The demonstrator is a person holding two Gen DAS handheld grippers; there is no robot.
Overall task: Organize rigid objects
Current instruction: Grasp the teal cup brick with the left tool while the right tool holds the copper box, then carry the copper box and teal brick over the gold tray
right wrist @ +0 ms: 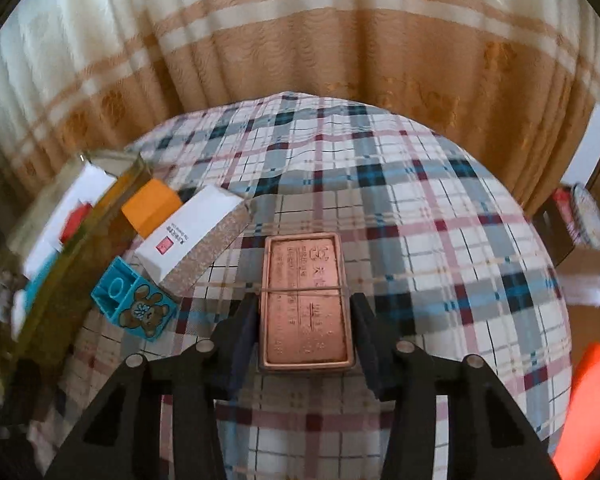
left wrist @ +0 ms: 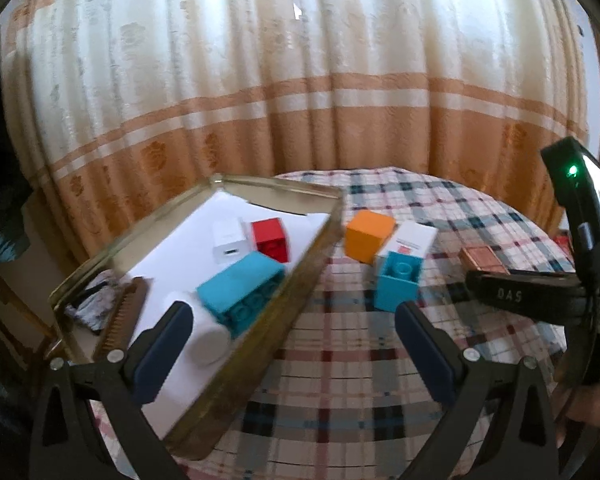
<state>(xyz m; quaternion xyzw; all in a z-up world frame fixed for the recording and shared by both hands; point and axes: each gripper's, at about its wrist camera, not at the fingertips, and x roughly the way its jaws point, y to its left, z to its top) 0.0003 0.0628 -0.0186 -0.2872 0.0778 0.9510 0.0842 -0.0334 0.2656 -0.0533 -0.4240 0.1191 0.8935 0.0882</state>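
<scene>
The right gripper (right wrist: 305,330) has its jaws drawn in against the long sides of a flat copper-coloured tin (right wrist: 305,300), which lies on the plaid tablecloth (right wrist: 440,240) at lower centre of the right wrist view; the pads look to be touching the tin's edges, so I judge it gripped but not lifted. The main risk is the grip itself: the tin is smooth metal, shallow, and held only along its near half, so on lifting it could pivot nose-down or slip out, and a thin band across its lid hints the lid may be loose. Carrying it to the open gold tin tray (left wrist: 308,236) at left of the left wrist view, it must clear the tray's raised wall and the cluster just beside that wall: an orange cube (left wrist: 368,238), a white carton (left wrist: 414,238) and a small teal brick (left wrist: 398,280). The tray already holds a red brick (left wrist: 270,238), a white adapter (left wrist: 230,242), a long teal brick (left wrist: 242,294) and a white bottle (left wrist: 204,332), leaving little room. The left gripper (left wrist: 294,328) hovers wide open straddling the tray's near wall, holding nothing, and could block the approach.
</scene>
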